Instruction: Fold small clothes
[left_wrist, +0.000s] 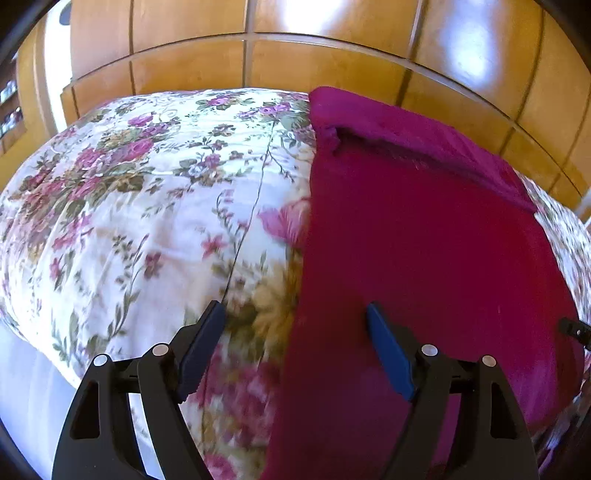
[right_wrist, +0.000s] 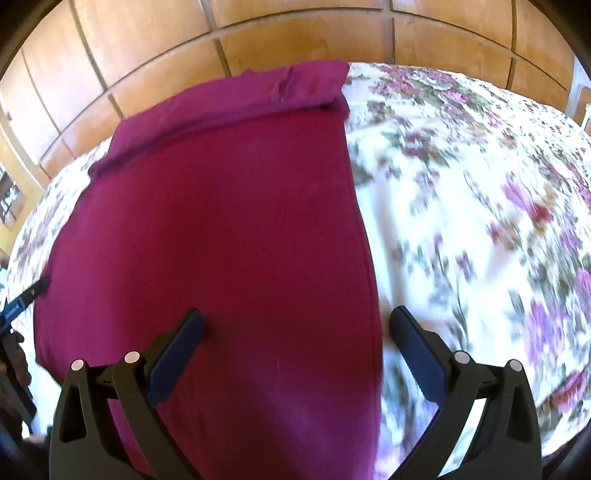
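A magenta garment (left_wrist: 424, 240) lies flat on a floral bedspread (left_wrist: 129, 206), its far end folded over into a band. It also shows in the right wrist view (right_wrist: 229, 221). My left gripper (left_wrist: 295, 314) is open and empty above the garment's left edge. My right gripper (right_wrist: 295, 317) is open and empty above the garment's right edge (right_wrist: 373, 295). The tip of the left gripper shows at the left of the right wrist view (right_wrist: 26, 295), and the tip of the right gripper at the right of the left wrist view (left_wrist: 574, 328).
A wooden panelled wardrobe (left_wrist: 295, 55) stands just behind the bed, also in the right wrist view (right_wrist: 258, 37). The bedspread extends left of the garment in the left wrist view and right of it in the right wrist view (right_wrist: 480, 221).
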